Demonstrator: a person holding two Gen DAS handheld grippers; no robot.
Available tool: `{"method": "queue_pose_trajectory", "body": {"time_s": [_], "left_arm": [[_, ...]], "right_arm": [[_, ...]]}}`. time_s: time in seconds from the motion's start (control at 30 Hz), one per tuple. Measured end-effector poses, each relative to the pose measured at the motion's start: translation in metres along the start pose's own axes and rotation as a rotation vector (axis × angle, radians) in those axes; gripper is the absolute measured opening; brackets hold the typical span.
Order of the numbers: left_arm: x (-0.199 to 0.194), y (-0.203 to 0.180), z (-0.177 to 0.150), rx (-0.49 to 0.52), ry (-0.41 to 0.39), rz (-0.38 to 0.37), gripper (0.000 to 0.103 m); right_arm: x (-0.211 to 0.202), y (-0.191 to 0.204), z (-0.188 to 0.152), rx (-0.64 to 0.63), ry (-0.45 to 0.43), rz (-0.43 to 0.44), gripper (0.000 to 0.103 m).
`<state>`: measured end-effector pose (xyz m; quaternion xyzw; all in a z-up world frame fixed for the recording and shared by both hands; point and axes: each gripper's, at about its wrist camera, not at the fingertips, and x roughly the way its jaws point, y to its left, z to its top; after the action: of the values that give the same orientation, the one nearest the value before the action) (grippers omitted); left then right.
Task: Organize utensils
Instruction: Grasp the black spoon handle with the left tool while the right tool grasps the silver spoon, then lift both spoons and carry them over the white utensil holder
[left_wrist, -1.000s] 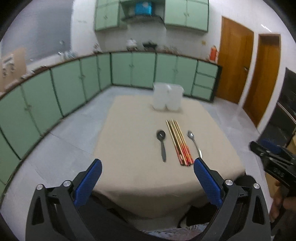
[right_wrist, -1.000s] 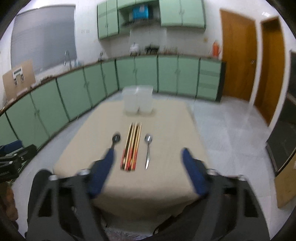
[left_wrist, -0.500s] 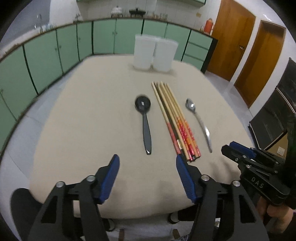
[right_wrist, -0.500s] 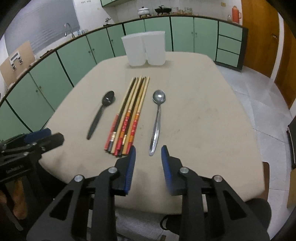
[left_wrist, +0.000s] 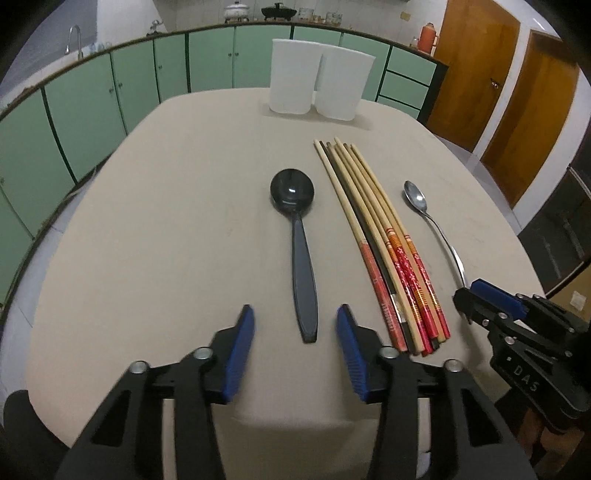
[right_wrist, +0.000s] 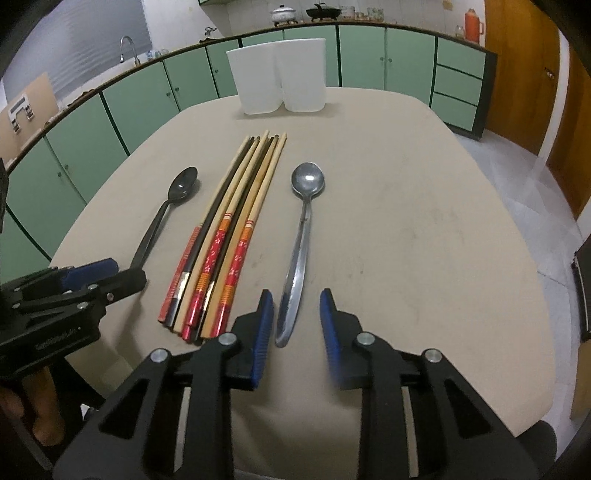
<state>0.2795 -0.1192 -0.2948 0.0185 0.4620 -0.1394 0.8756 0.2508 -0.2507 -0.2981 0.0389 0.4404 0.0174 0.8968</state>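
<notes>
While 2 white containers (left_wrist: 319, 85) stand touching, contents stay unseen.

Raised letters on the other gripper, left wrist view: "DAS" stands in relief on the flat black plastic body of the right gripper (left_wrist: 476, 295), low at the right edge of the picture.
Print on the other gripper, right wrist view: a short line of small pale lettering runs along the black plastic body of the left gripper (right_wrist: 107, 275), low at the left; it is too small and blurred to read.
Marks on the red-ended wooden chopsticks (right_wrist: 225, 240): only bands and flower patterns, no letters that can be read.
Elsewhere: no readable text, number or sign.
</notes>
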Motion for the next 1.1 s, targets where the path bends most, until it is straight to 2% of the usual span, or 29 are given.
{"method": "queue_pose_trajectory", "body": {"time_s": [0.03,0.1,0.13,0.57,0.8,0.87,1.1], "left_arm": [[0.0,0.0,-0.001,0.003,-0.006,0.002,0.031],[-0.001,0.001,0.0,-0.003,-0.009,-0.014,0.012],[-0.001,0.002,0.001,-0.008,-0.009,-0.024,0.012],[-0.052,0.01,0.024,0.002,-0.102,-0.049,0.012],[-0.072,0.011,0.04,0.029,-0.106,-0.049,0.011],[-0.076,0.011,0.045,0.034,-0.099,-0.053,0.011],[-0.083,0.02,0.063,0.053,-0.062,-0.079,0.011]], "right_arm": [[0.0,0.0,0.0,-0.005,-0.005,-0.002,0.021],[0.0,0.0,-0.001,-0.011,-0.012,-0.006,0.014],[0.0,-0.001,0.001,-0.011,-0.013,-0.005,0.011],[-0.048,-0.001,0.034,0.011,-0.131,0.031,0.009],[-0.067,0.001,0.059,-0.009,-0.15,0.044,0.006],[-0.069,0.001,0.064,-0.025,-0.145,0.038,0.002],[-0.072,-0.003,0.08,-0.04,-0.117,0.043,0.002]]}}
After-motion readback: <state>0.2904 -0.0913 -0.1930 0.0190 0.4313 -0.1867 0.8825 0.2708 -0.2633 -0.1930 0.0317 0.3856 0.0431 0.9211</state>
